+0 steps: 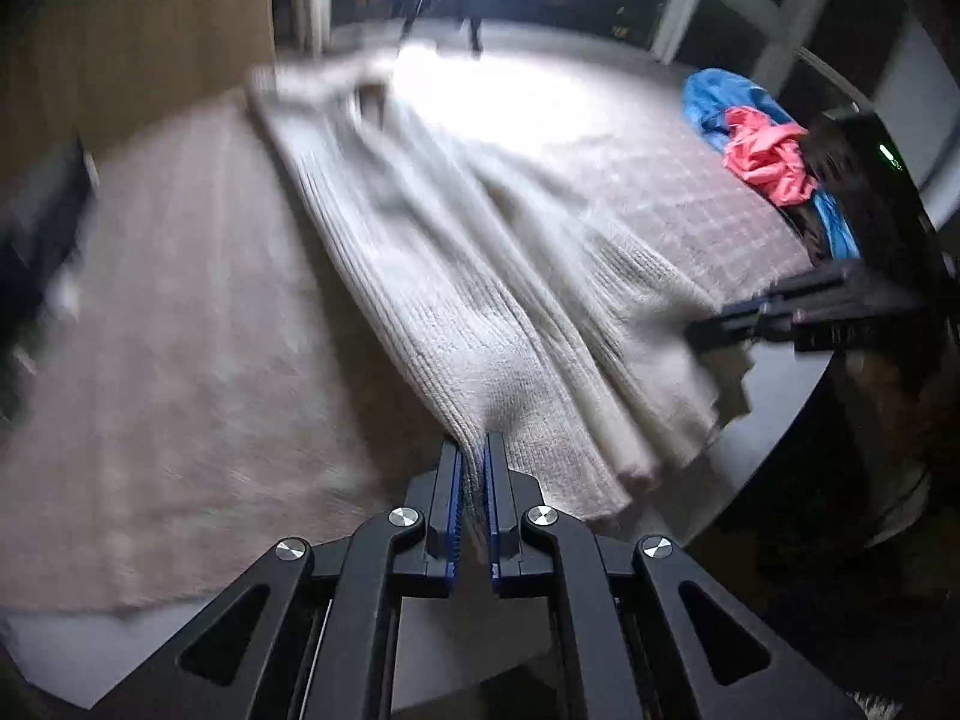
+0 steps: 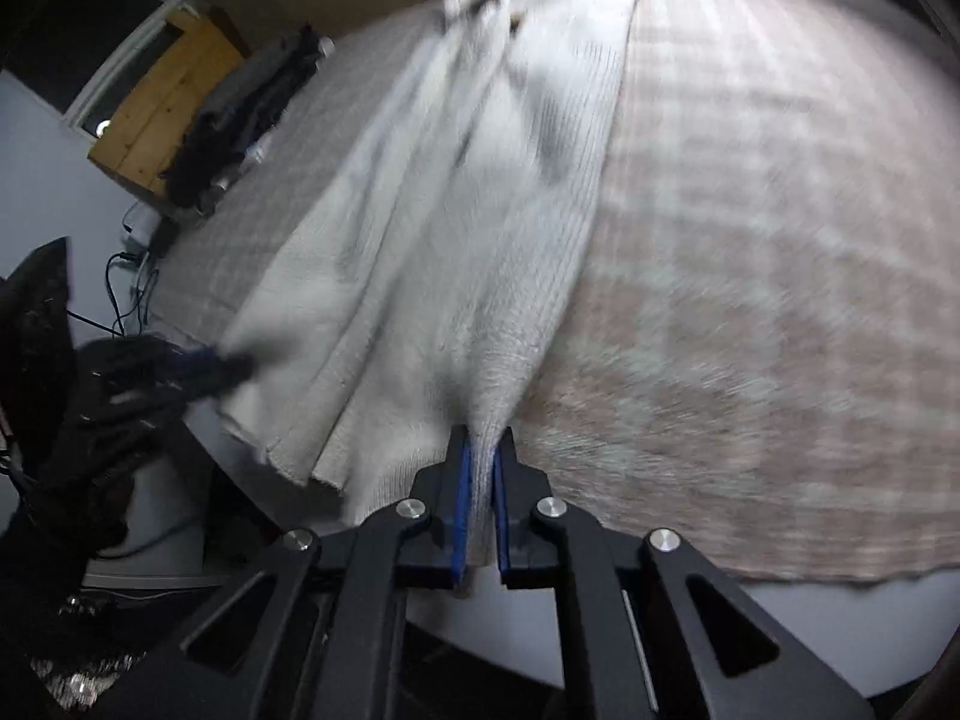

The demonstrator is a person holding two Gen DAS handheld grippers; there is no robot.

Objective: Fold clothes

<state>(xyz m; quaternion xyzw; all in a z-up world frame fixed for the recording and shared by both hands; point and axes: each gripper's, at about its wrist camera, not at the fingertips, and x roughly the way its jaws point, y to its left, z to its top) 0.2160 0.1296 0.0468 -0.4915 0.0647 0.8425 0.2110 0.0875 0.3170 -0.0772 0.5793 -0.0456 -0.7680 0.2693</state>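
A white ribbed knit garment stretches in long folds across the bed toward the far side. My left gripper is shut on its near hem. The right gripper shows blurred at the right of the left wrist view, pinching the other corner of the hem. In the right wrist view the same white garment runs away from my right gripper, which is shut on the hem. The left gripper appears blurred at the left, clamped on the hem's other corner. Both views are motion-blurred.
A pinkish checked bedspread covers the bed. A blue cloth and a pink cloth lie piled at the far right. Dark clothes lie at the bed's left edge near a wooden panel. Cables hang below.
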